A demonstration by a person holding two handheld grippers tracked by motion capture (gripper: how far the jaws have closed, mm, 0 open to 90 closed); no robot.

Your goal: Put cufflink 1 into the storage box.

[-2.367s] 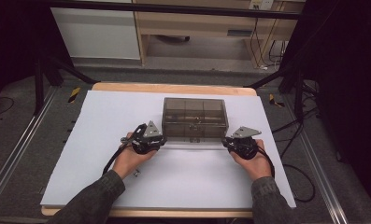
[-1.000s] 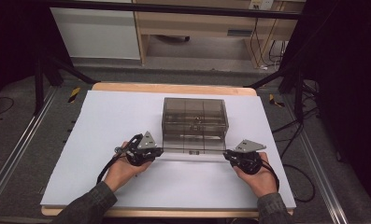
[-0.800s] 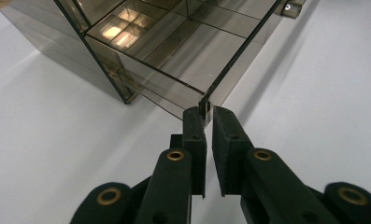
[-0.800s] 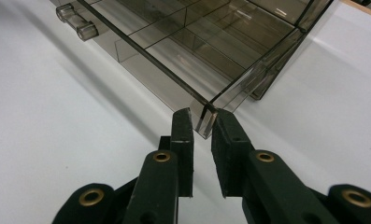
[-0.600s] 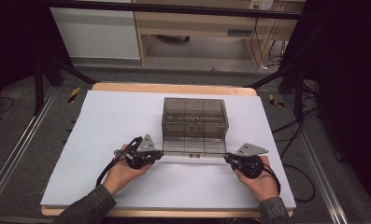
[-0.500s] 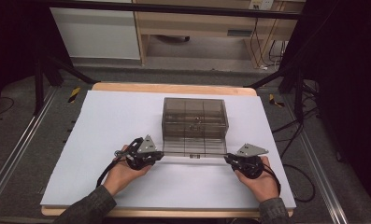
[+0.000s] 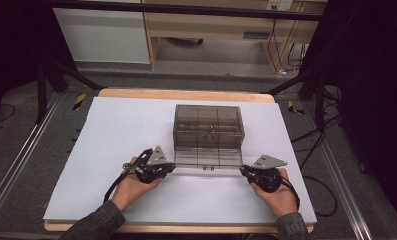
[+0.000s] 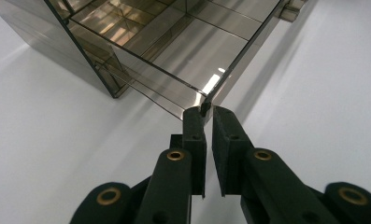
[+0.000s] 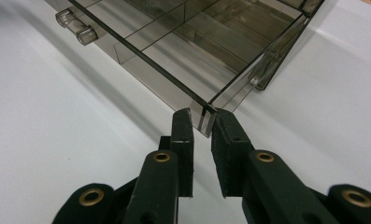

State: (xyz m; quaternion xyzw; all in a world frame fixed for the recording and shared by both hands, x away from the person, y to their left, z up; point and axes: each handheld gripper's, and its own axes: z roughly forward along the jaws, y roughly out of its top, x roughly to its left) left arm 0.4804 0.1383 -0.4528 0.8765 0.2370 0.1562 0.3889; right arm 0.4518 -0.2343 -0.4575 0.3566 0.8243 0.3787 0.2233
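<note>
Smoky clear box sits mid-table, drawer drawn out toward 6 o'clock. Left gripper and right gripper each pinch 1 front drawer corner. Step: sliding the drawer. Next likely needs an even, level pull.

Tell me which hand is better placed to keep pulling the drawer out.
Neither clearly: left tool and right tool each pinch a front corner of the drawer, level with each other. Probably best to pull with both, evenly, so it doesn't skew.
</note>
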